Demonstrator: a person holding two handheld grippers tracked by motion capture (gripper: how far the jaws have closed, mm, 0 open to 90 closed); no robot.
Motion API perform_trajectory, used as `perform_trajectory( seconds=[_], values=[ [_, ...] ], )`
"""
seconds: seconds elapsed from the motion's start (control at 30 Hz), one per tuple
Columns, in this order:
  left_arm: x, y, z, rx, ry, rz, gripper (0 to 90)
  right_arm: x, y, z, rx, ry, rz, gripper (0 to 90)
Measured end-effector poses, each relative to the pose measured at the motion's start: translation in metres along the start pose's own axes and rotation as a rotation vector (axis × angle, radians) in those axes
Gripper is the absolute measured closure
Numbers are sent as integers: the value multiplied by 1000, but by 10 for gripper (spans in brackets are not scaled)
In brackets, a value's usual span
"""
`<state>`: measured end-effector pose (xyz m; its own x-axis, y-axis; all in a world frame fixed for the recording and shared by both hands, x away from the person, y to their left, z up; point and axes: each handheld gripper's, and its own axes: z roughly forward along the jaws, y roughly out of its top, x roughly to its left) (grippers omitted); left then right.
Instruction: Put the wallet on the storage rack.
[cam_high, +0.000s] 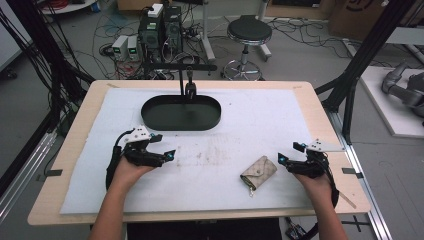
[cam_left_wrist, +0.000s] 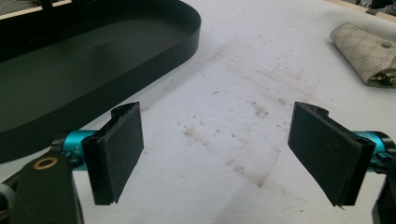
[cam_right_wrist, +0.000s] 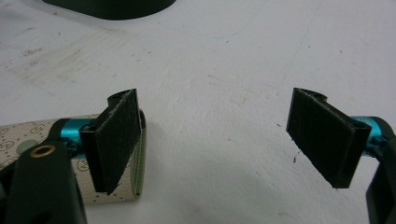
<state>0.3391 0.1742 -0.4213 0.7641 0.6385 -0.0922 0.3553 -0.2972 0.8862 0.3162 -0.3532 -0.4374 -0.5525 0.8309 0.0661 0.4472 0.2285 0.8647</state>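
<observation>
Left gripper (cam_high: 162, 145) is hovering with jaws spread wide, nothing between them; its felt-like black pads (cam_left_wrist: 122, 149) are looking frayed at the edges. Right gripper (cam_high: 289, 152) is likewise gaping and empty. A beige patterned pouch (cam_high: 259, 171), soft with a snap flap, is lying just beside the right gripper's left pad in the right gripper view. White mat (cam_high: 250, 120) is showing brown smudges mid-table. Black oval tray (cam_high: 181, 113), smooth, low-walled, is sitting at the far side. Bare mat is lying open between the grippers.
</observation>
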Motion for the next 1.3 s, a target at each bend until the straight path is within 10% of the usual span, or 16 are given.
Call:
perform_trajectory(
  seconds=[1.3],
  values=[
    [-129,50,131,163,-206,132,154,-6,-15,-25,-6,-19,21,183]
  ],
)
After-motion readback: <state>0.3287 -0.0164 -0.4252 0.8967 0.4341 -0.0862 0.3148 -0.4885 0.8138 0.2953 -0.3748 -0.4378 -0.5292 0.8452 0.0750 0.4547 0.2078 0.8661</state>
